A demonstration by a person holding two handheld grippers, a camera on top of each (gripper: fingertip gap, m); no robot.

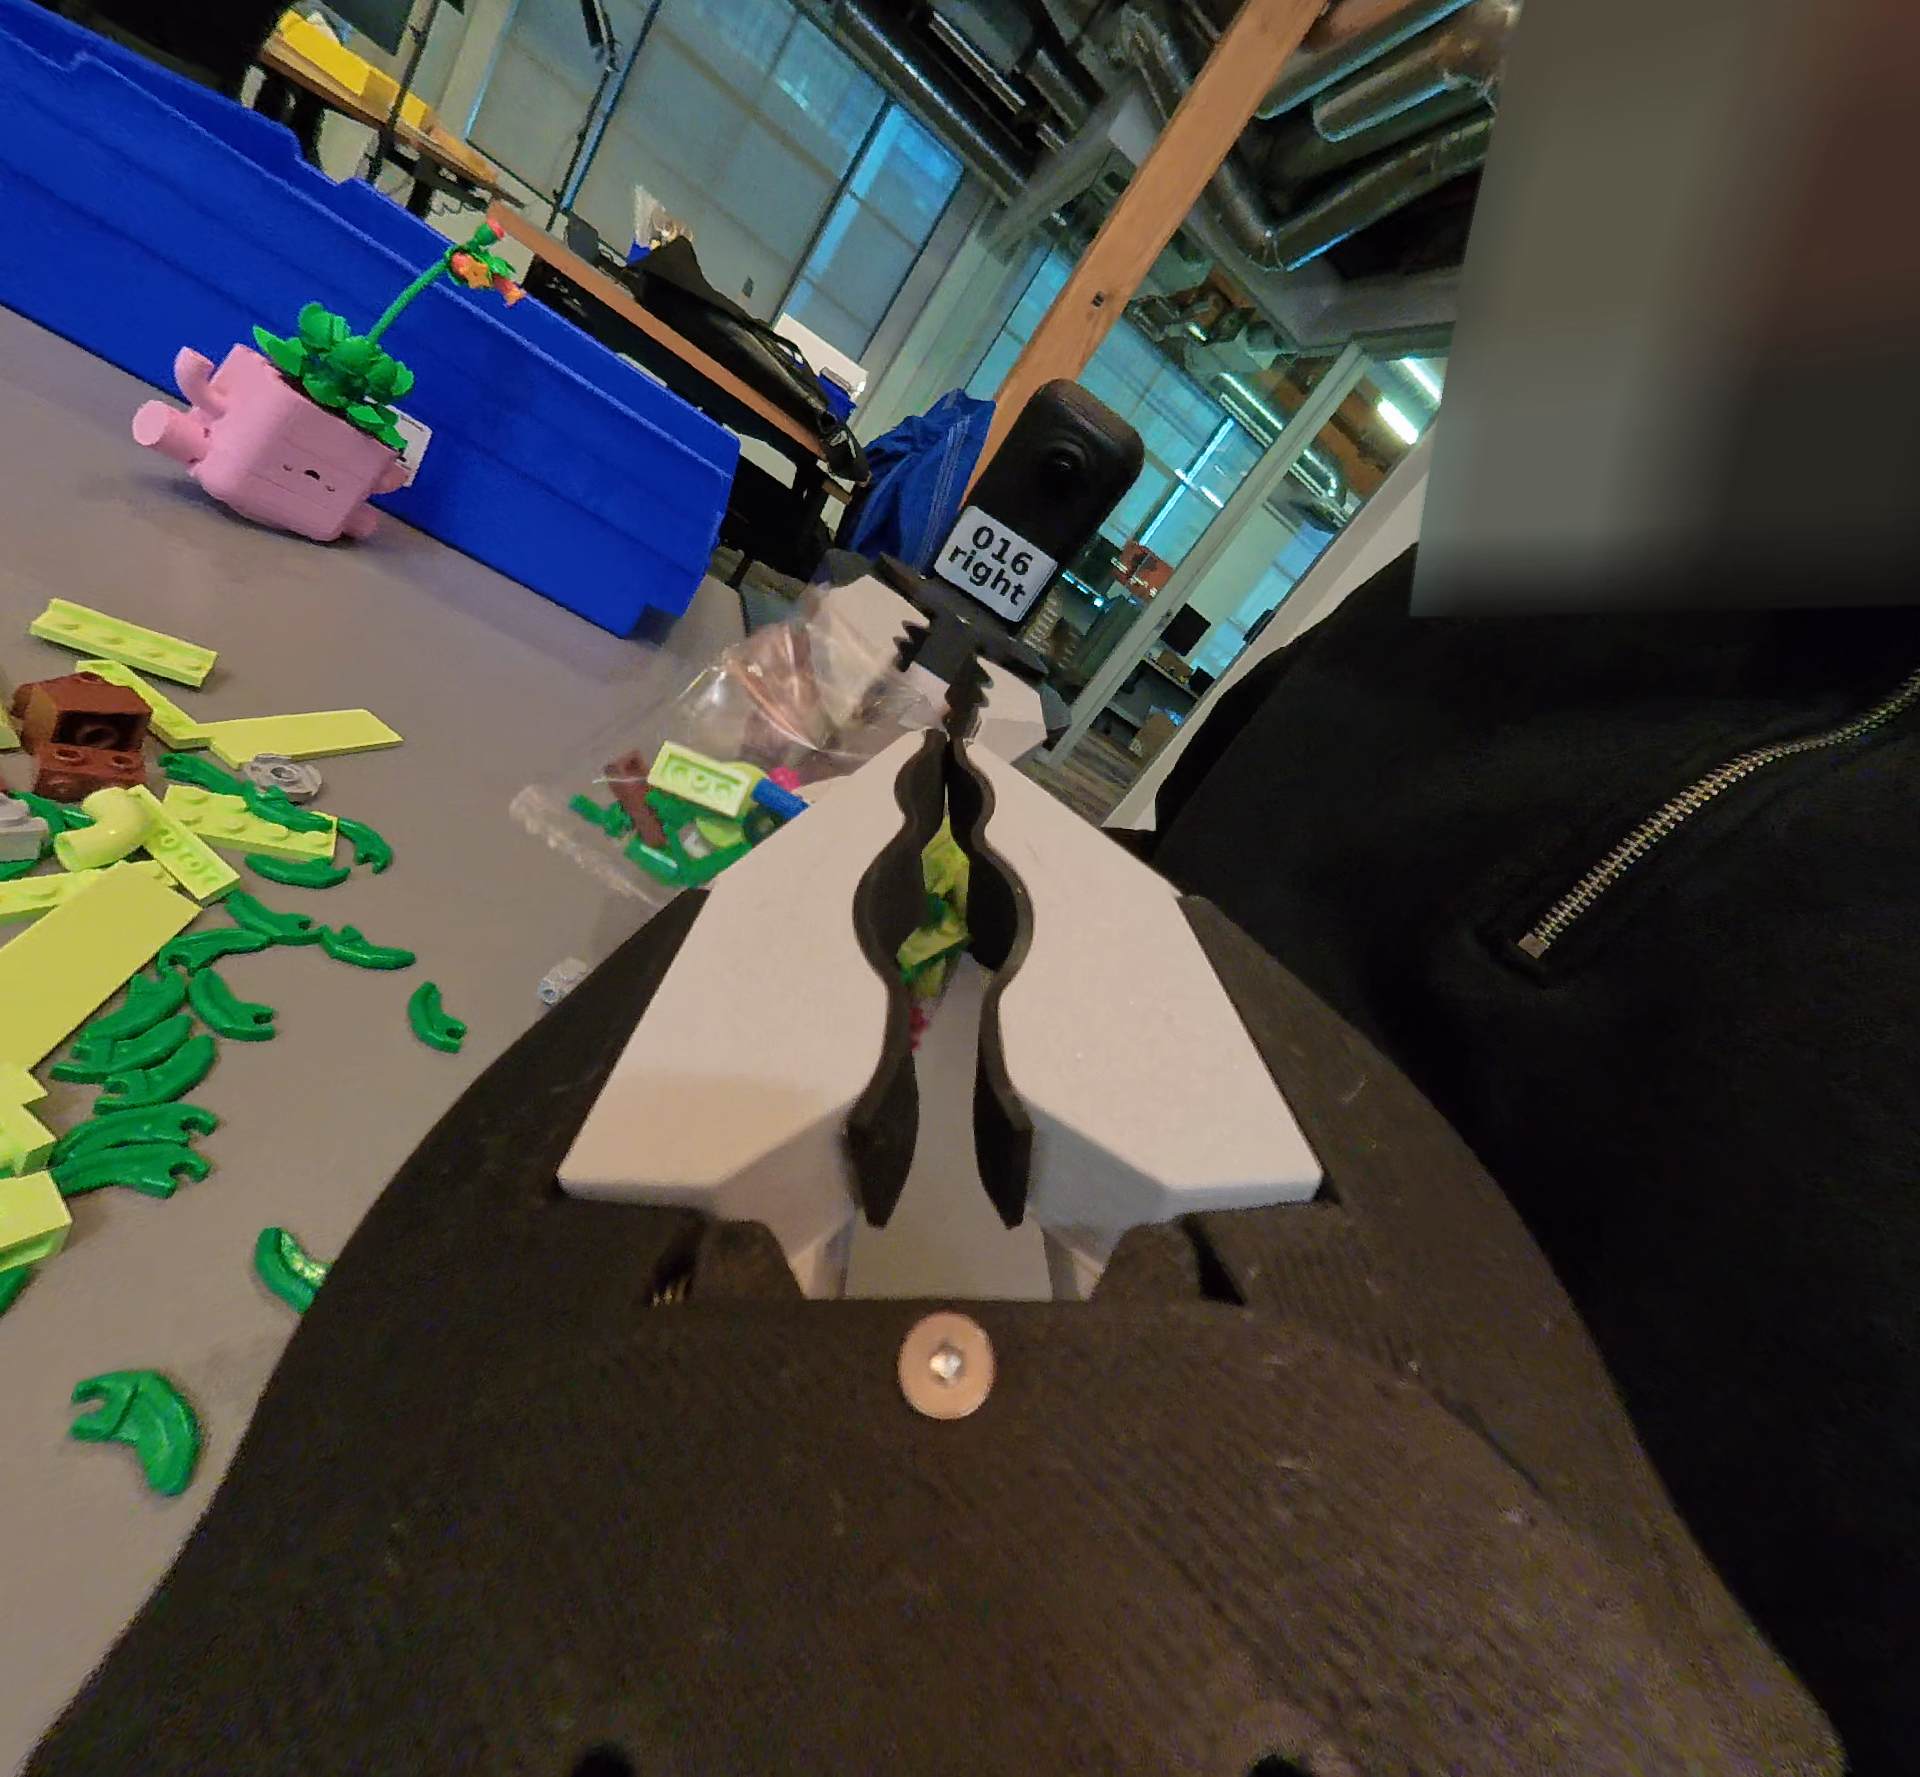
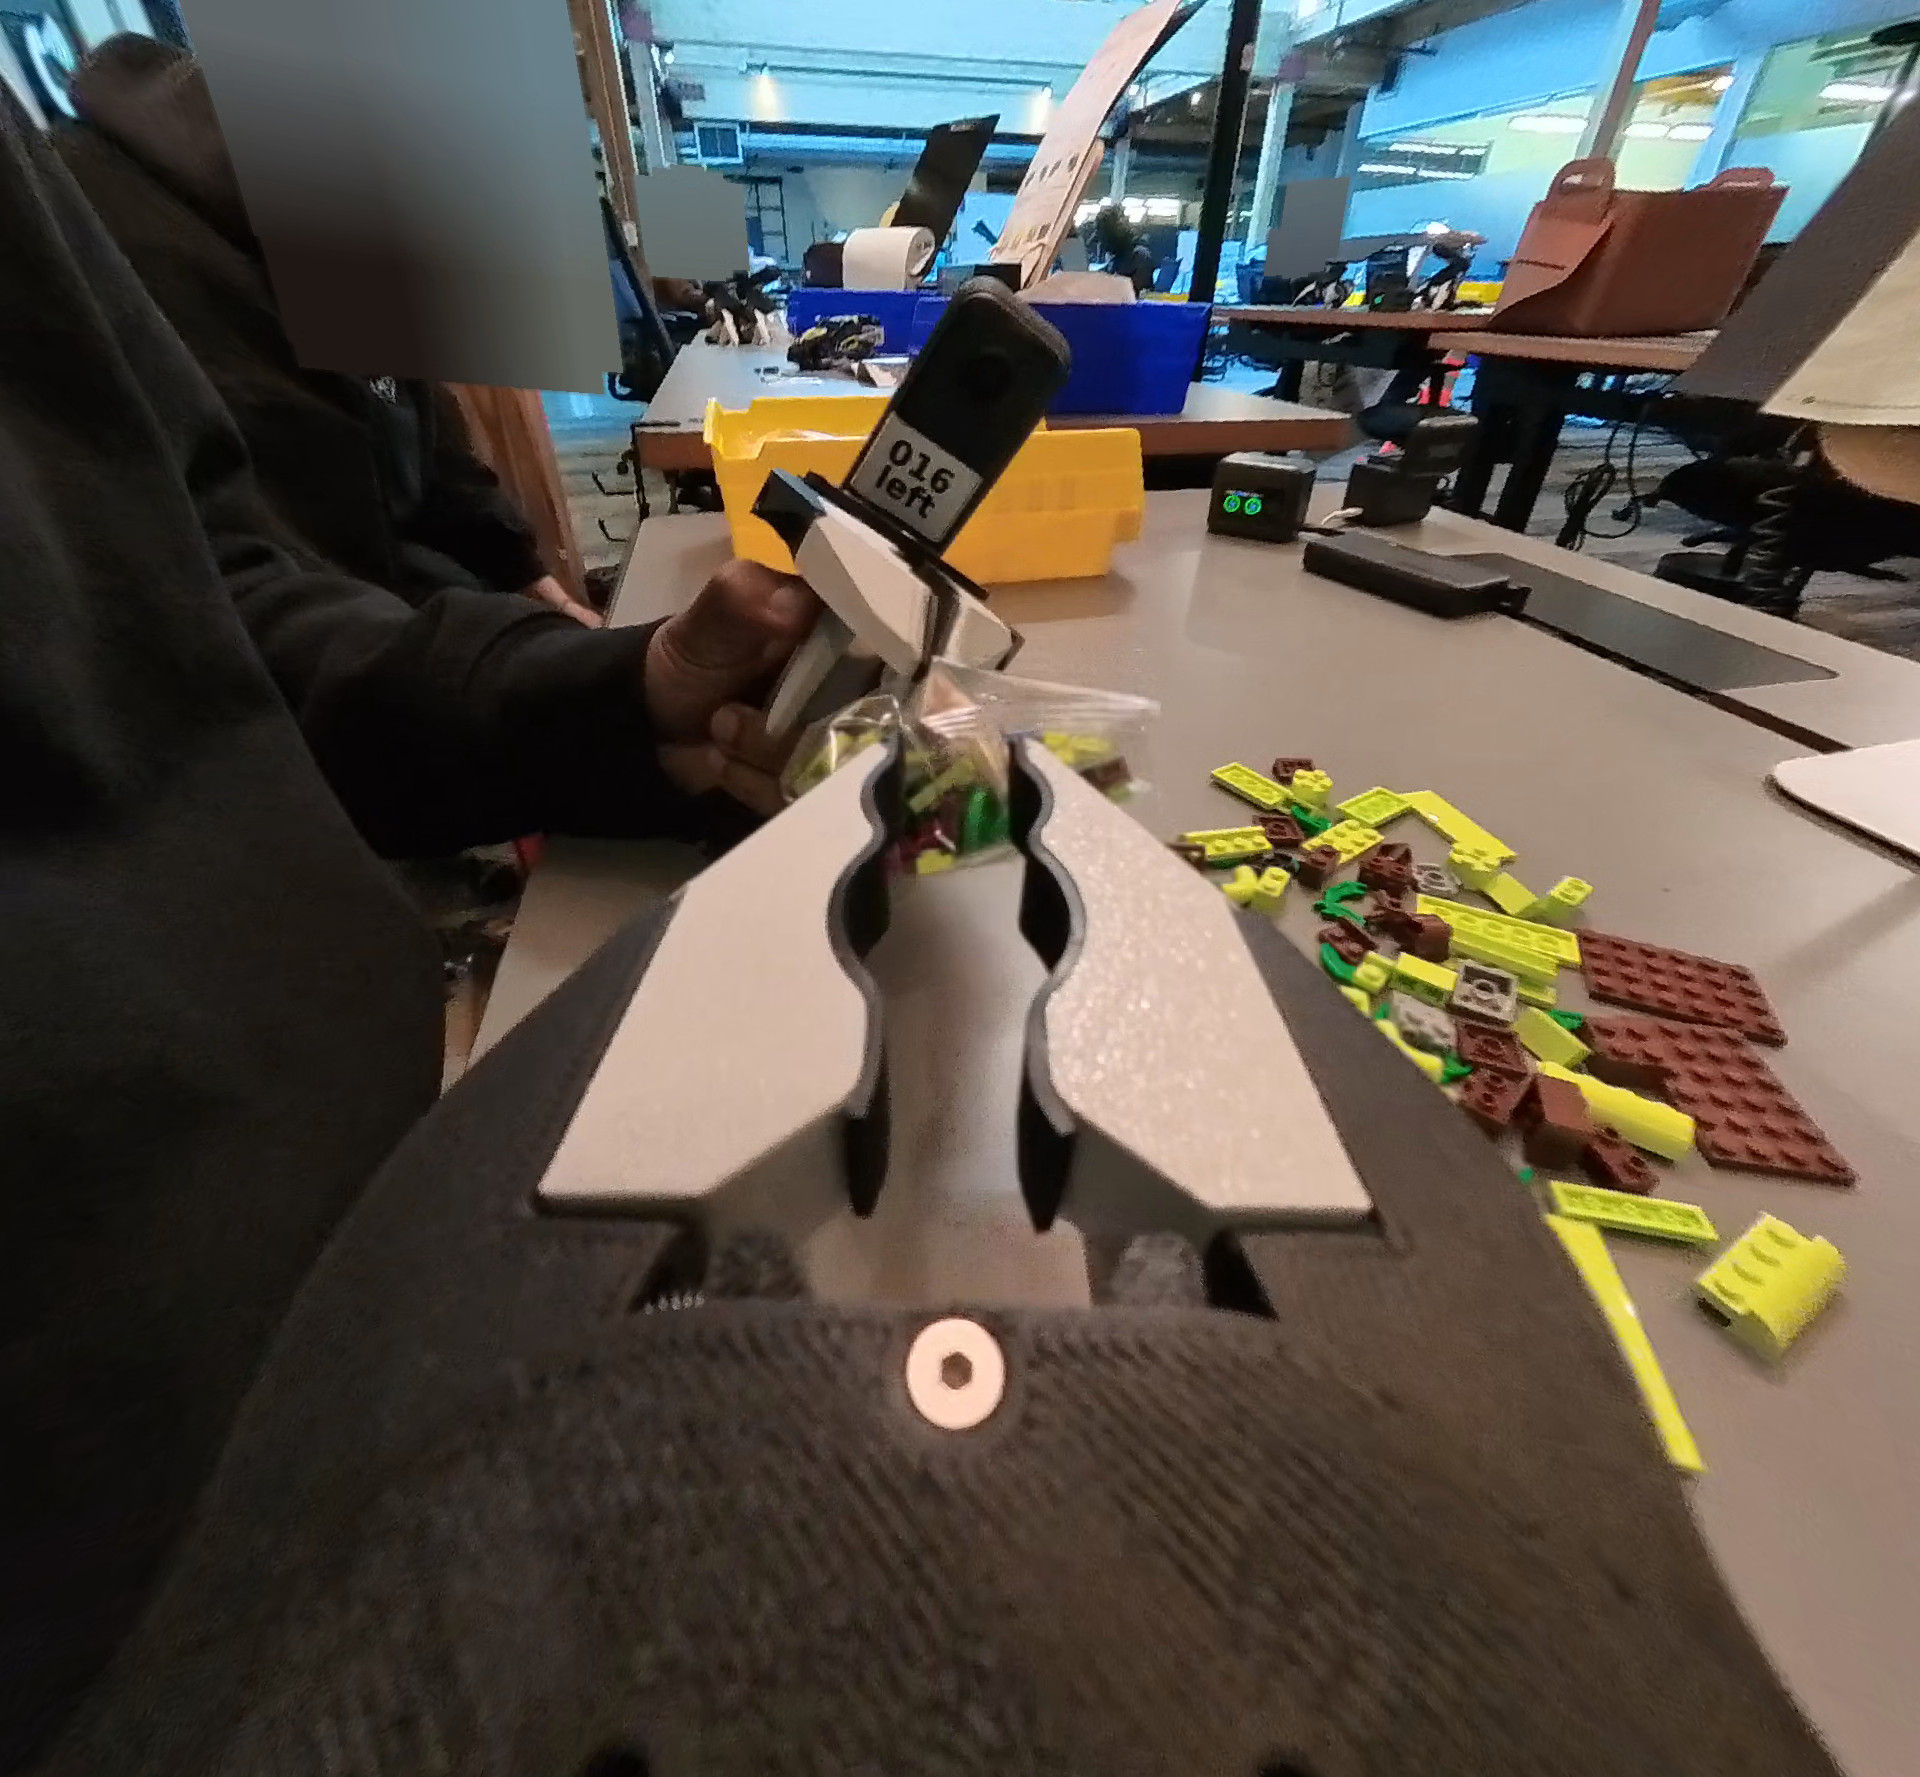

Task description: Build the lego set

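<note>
Between the two grippers hangs a clear bag of bricks [image 1: 821, 688], thin, slippery and limp; left gripper [image 1: 948, 797] clenched on its film, best taken at the top edge. From the right: right gripper [image 2: 951, 782] released, bag [image 2: 940, 771] just beyond
</note>
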